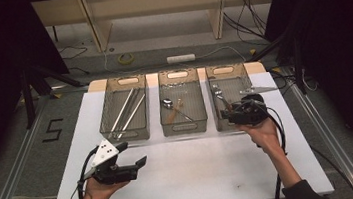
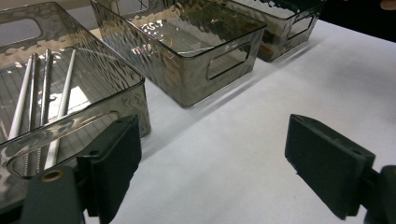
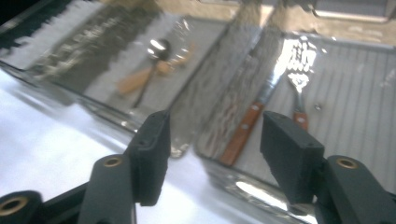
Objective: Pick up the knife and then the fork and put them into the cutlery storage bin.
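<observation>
Your right claw (image 3: 212, 154) gapes empty, lined up over the wood-handled fork (image 3: 297, 91) just ahead, ready to pick; left claw (image 2: 212, 163) idles released.

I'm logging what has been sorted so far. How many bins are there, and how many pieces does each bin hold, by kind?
Bins: 3
Metal straws, left bin: 4
Spoons, middle bin: 2, one metal, one wooden
Wooden-handled forks, right bin: 2
Total: 3 bins, 8 pieces
</observation>
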